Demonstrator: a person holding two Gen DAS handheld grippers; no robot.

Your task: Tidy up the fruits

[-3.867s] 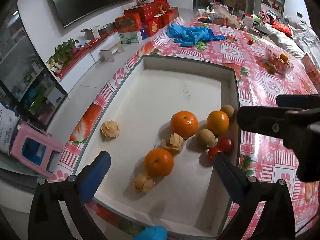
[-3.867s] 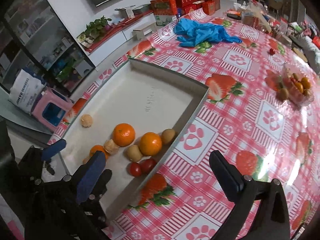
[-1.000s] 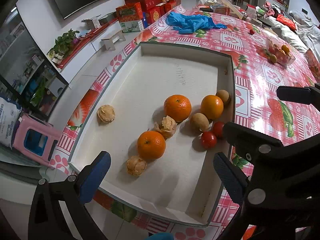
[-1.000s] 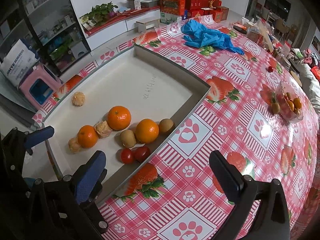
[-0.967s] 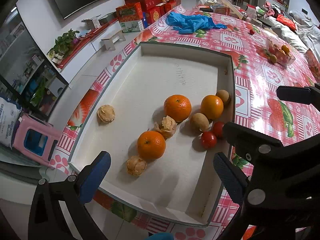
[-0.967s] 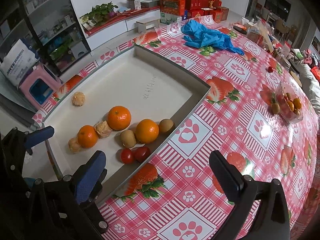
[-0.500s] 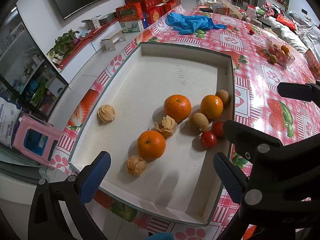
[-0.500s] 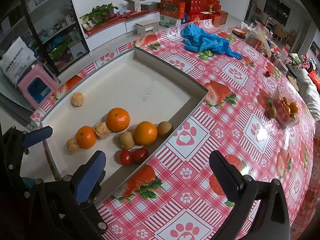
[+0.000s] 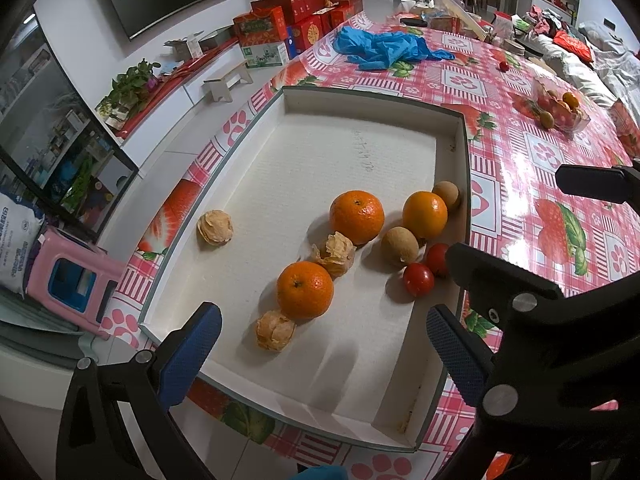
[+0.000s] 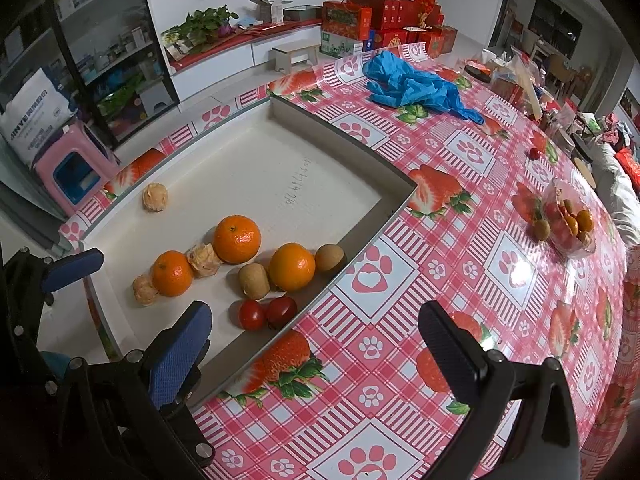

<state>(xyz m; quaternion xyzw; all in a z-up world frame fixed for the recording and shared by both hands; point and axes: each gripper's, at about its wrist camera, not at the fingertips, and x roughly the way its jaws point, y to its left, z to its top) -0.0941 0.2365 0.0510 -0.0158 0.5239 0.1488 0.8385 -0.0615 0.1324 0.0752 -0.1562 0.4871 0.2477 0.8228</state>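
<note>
A shallow white tray (image 9: pixel 352 120) (image 10: pixel 256 152) lies on the strawberry tablecloth. In it are three oranges (image 9: pixel 357 216) (image 10: pixel 237 239), two brown kiwis (image 9: pixel 400 246) (image 10: pixel 255 280), two cherry tomatoes (image 9: pixel 418 279) (image 10: pixel 252 314) and three papery husk fruits (image 9: pixel 215 227) (image 10: pixel 155 197). My left gripper (image 9: pixel 320 352) is open and empty above the tray's near edge. My right gripper (image 10: pixel 316 356) is open and empty above the tablecloth beside the tray's right wall.
A clear bowl of small fruit (image 9: pixel 560 106) (image 10: pixel 570 220) stands far right on the table. Blue gloves (image 9: pixel 380 46) (image 10: pixel 412 82) lie at the back. A loose tomato (image 10: pixel 534 153) lies beyond. A pink stool (image 9: pixel 72 280) stands left of the table.
Both grippers have drawn back and up a little since earlier; the fruit in the tray has not moved.
</note>
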